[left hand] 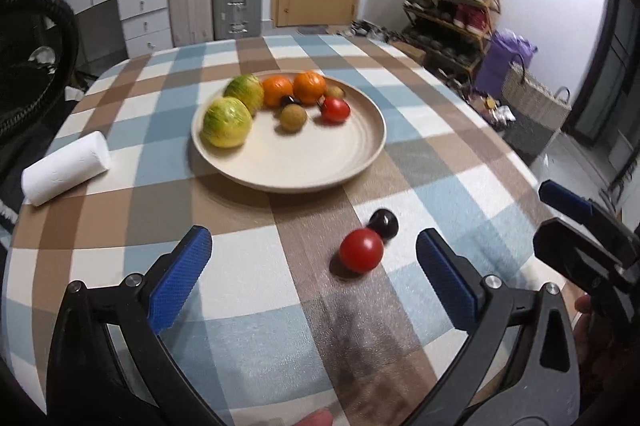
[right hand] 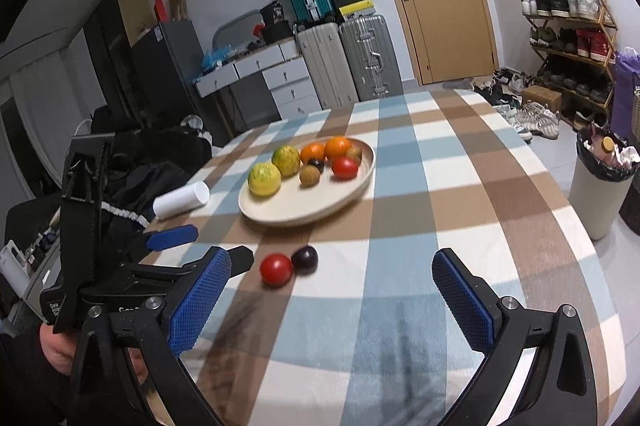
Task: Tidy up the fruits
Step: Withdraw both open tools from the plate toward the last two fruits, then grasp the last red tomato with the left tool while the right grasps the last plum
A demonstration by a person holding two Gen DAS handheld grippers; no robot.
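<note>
A cream plate (left hand: 304,166) (right hand: 288,210) on the checked tablecloth holds two yellow-green citrus fruits (left hand: 226,122), two oranges (left hand: 294,88), a red tomato (left hand: 335,109), a brown longan (left hand: 293,117) and a dark fruit, partly hidden. A loose red tomato (left hand: 361,250) (right hand: 276,269) and a dark plum (left hand: 384,223) (right hand: 305,258) touch each other on the cloth, in front of the plate. My left gripper (left hand: 314,266) is open, just short of the loose tomato. My right gripper (right hand: 332,292) is open over bare cloth, to the right of both loose fruits.
A white paper roll (left hand: 66,168) (right hand: 182,201) lies left of the plate. Suitcases (right hand: 346,60), drawers and a door stand behind the table. A shoe rack (right hand: 568,38) and a bin (right hand: 600,182) are off the table's right side. Dark bags (right hand: 160,154) sit at the left.
</note>
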